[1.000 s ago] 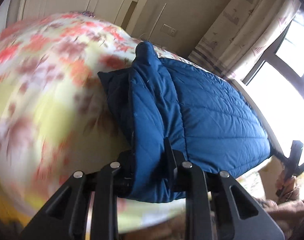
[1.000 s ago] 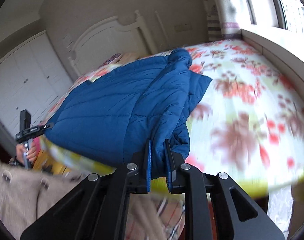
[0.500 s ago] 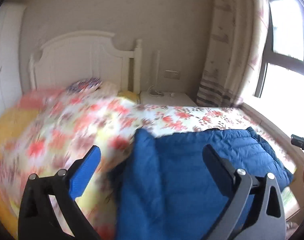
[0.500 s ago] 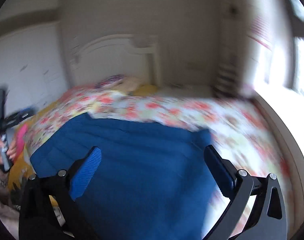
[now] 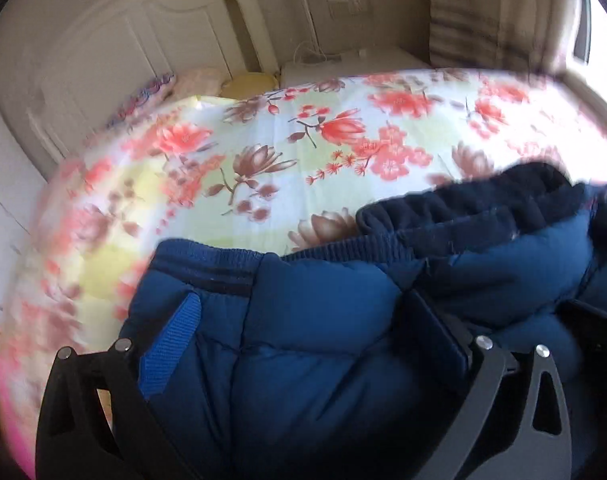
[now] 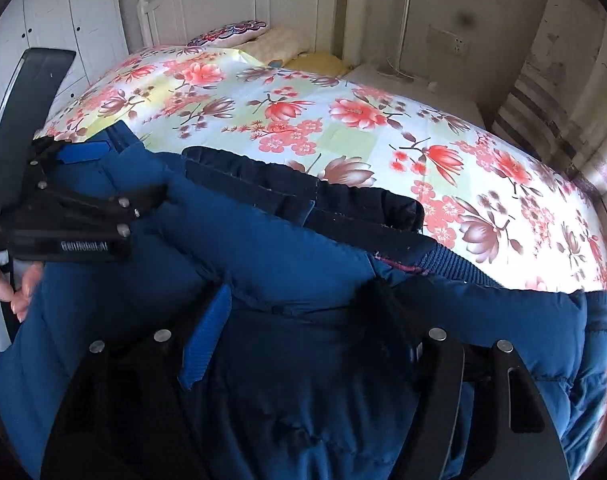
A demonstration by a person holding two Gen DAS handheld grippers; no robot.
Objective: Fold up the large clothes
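Left claw (image 5: 303, 340) spread wide, freshly opened, astride a puffy fold of the blue padded jacket (image 5: 323, 320). Right claw (image 6: 299, 332) partly open, jaws just narrowing, straddling the same jacket; whether pads press in, cannot tell. Jacket spread on the floral bedspread (image 6: 343, 112).

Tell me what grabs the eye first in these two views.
A blue padded jacket fills the near half of both views, bunched on the bright floral bedspread. The right gripper straddles its padding with jaws just closing; the left gripper stands wide open over it.
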